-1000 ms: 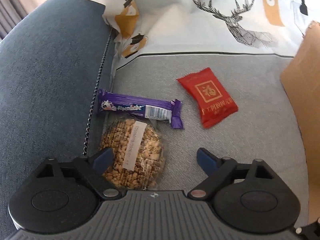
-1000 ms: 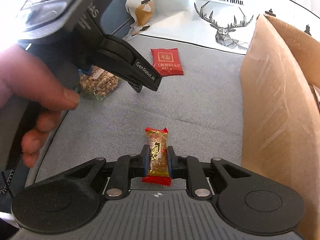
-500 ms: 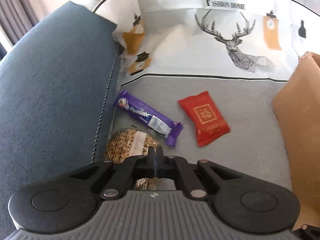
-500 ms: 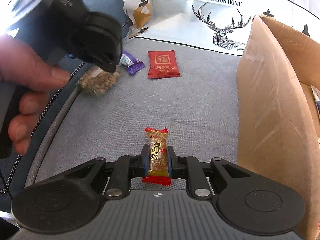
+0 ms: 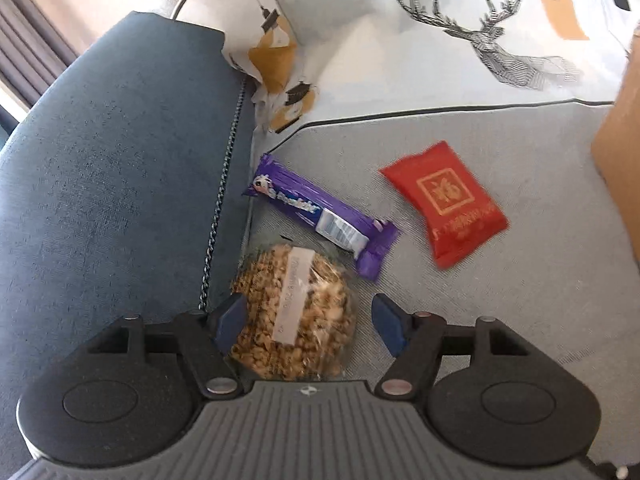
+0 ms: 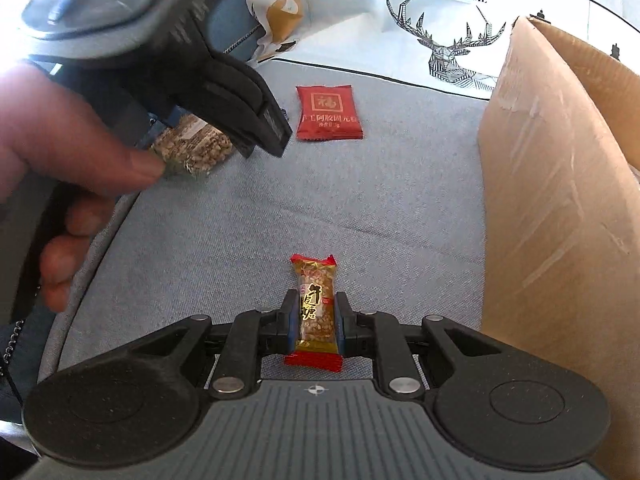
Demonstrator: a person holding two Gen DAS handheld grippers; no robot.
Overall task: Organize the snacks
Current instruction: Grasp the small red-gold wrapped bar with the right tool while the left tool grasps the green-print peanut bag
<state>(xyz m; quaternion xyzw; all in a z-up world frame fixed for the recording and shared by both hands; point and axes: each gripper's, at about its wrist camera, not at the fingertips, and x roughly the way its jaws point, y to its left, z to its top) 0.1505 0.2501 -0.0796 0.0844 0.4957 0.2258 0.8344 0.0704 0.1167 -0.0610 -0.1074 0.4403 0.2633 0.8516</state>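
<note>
Where snacks lie, grey sofa seat (image 5: 500, 320).

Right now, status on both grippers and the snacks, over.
Left gripper open, jaws straddling the round peanut brittle pack. Right gripper shut on the peanut candy. Cardboard box to the right, nothing in the way.

My grey sofa seat (image 5: 500, 320) carries the lot: a clear peanut-brittle pack (image 5: 294, 312) by the blue armrest (image 5: 112, 168), a purple bar (image 5: 324, 216) touching its far edge, a red packet (image 5: 446, 200) apart, the cardboard box (image 6: 560, 208) on my right.
</note>
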